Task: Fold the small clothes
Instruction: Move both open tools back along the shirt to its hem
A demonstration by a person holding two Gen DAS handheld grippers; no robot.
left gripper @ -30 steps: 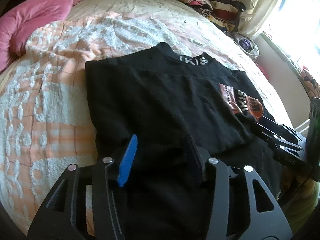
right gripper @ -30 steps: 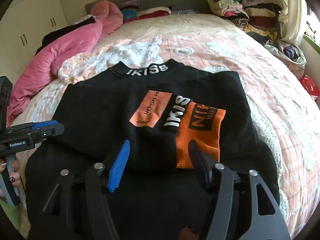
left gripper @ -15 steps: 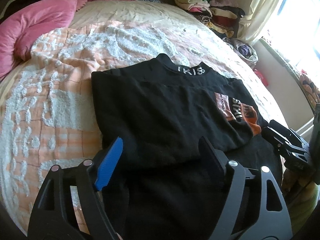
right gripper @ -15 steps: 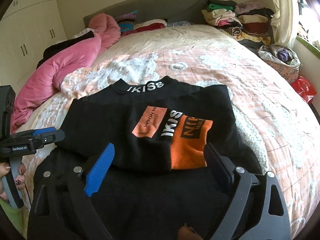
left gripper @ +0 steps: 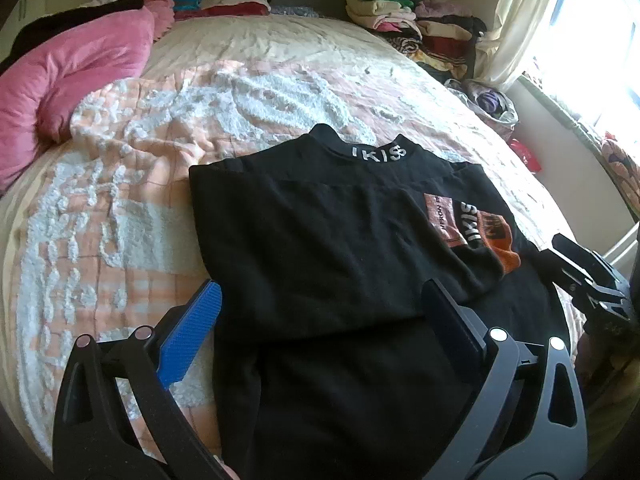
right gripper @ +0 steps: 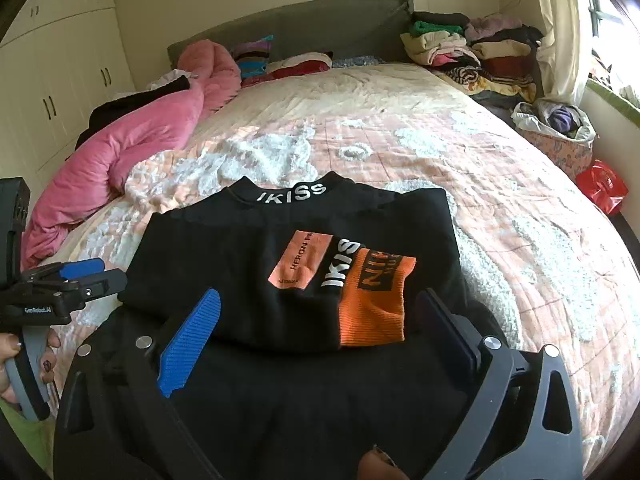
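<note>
Your bed [right gripper: 460, 128], under its peach and white bedspread [left gripper: 120, 208], carries the black sweater [left gripper: 320, 240], which lies flat just ahead of both tools with its "IKISS" collar [right gripper: 291, 194] pointing away from you and an orange-cuffed sleeve [right gripper: 372, 300] folded across the front. Its long axis runs from you toward the headboard, and the unfolded lower part lies nearest you. Your left hand-held gripper [left gripper: 320, 320] and right hand-held gripper [right gripper: 320, 324] are both opening, jaws spread over the cloth with nothing pinched; each is about equally near the hem.
</note>
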